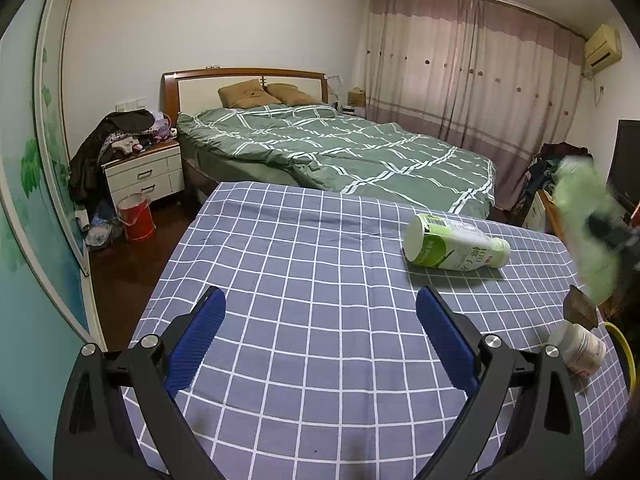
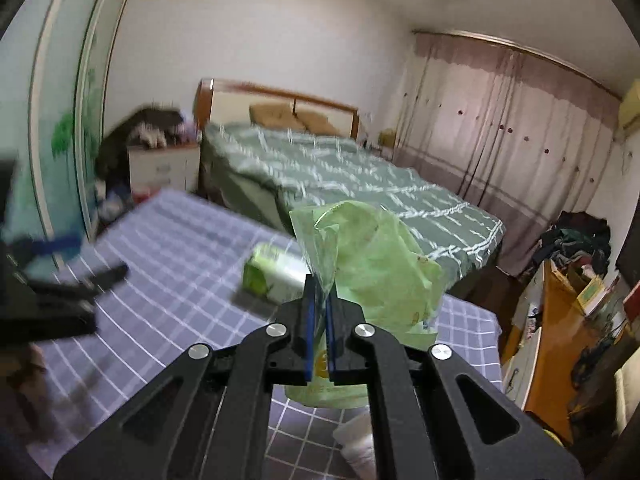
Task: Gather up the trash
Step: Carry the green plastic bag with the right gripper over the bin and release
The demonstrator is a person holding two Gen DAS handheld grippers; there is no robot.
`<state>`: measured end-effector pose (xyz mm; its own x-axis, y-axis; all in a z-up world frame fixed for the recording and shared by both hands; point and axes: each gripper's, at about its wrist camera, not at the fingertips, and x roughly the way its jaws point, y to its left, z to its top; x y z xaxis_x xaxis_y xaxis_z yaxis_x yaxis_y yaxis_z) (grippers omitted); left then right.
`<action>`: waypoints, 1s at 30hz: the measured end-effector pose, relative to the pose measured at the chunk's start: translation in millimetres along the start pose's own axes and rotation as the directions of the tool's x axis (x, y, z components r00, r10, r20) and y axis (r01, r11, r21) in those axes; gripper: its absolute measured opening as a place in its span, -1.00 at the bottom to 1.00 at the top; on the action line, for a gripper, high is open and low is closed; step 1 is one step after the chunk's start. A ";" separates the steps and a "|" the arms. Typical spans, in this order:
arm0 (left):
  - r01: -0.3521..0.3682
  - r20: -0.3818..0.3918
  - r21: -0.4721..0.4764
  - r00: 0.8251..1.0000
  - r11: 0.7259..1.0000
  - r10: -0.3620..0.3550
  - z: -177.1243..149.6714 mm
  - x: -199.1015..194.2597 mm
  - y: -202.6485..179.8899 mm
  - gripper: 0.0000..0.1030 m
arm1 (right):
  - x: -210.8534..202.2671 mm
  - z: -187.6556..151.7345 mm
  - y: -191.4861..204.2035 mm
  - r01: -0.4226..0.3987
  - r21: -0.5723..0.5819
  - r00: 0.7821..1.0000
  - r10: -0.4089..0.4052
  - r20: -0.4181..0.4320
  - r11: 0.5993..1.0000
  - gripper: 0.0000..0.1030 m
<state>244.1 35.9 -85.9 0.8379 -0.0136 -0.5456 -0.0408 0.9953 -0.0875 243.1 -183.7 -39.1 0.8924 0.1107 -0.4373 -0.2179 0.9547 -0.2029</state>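
Note:
My right gripper is shut on a crumpled light-green plastic wrapper, held in the air above the checked table; from the left wrist the same wrapper is a green blur at the far right with the gripper dark behind it. A green-and-white bottle lies on its side on the blue-grey checked tablecloth, also seen as the bottle just left of my right fingers. A small white bottle lies at the table's right edge. My left gripper stands open and empty over the cloth.
A small brown piece lies near the table's right edge, with a yellow-rimmed container beyond it. Behind the table is a bed with a green quilt. A red bucket stands on the floor left, a cluttered wooden desk right.

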 end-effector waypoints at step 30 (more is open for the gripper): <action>0.011 -0.011 0.055 1.000 0.998 -0.010 -4.7 -1.4 -14.9 0.84 | -62.1 -195.8 -286.2 0.492 0.461 0.860 -0.329 -0.391 0.738 -0.62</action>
<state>240.9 20.7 -87.8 0.8321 -0.0251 -0.5541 -0.0014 0.9989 -0.0474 172.7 -517.9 -125.5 0.6845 -0.3268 -0.6517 0.4604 0.8868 0.0389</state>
